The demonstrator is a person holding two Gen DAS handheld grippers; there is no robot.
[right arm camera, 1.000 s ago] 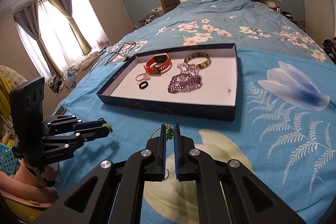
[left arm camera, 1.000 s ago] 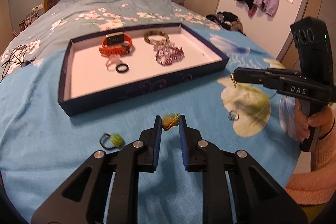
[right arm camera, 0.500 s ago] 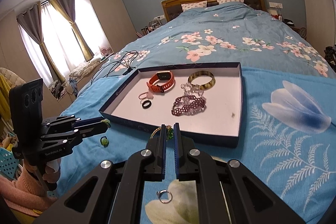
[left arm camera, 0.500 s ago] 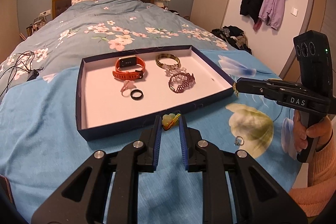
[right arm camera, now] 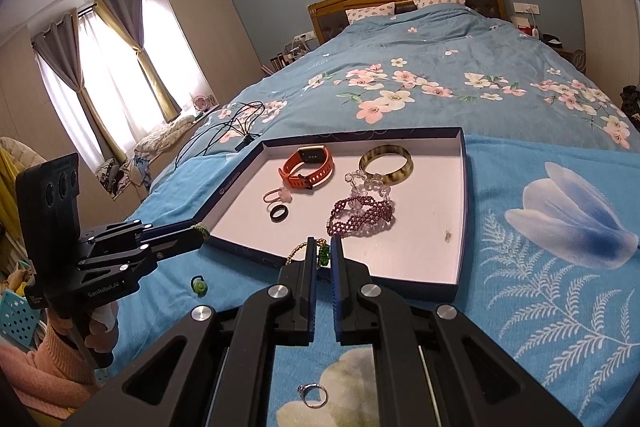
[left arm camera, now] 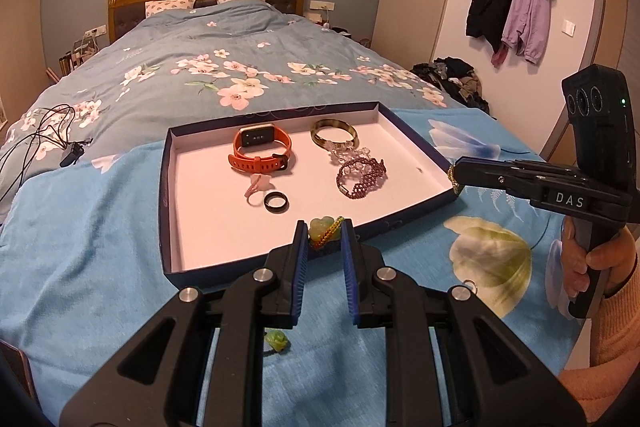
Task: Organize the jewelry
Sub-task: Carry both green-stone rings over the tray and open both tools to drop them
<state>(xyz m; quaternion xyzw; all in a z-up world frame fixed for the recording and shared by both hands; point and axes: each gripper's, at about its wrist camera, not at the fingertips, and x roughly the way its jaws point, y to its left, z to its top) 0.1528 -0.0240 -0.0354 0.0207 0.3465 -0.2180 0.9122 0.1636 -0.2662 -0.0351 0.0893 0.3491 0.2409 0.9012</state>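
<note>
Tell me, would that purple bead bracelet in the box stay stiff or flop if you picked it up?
The purple woven bead bracelet would probably flop: it lies flattened and wavy on the floor of the dark blue box, unlike the round amber bangle. It likely drapes from one pinch point. Its many small beads might snag the clear bead bracelet touching it.

The right tongs (right arm camera: 321, 254) are closed on a gold chain with green beads (right arm camera: 322, 255) at the near rim of the tray (right arm camera: 462, 211). In the tray lie an orange watch (right arm camera: 308, 169), a bangle (right arm camera: 386, 163), a purple bracelet (right arm camera: 362, 213) and a black ring (right arm camera: 278, 214). The left tongs (right arm camera: 200, 231) grip something at the tray's left corner. A silver ring (right arm camera: 313, 395) lies on the bed (right arm camera: 540, 247)
</note>
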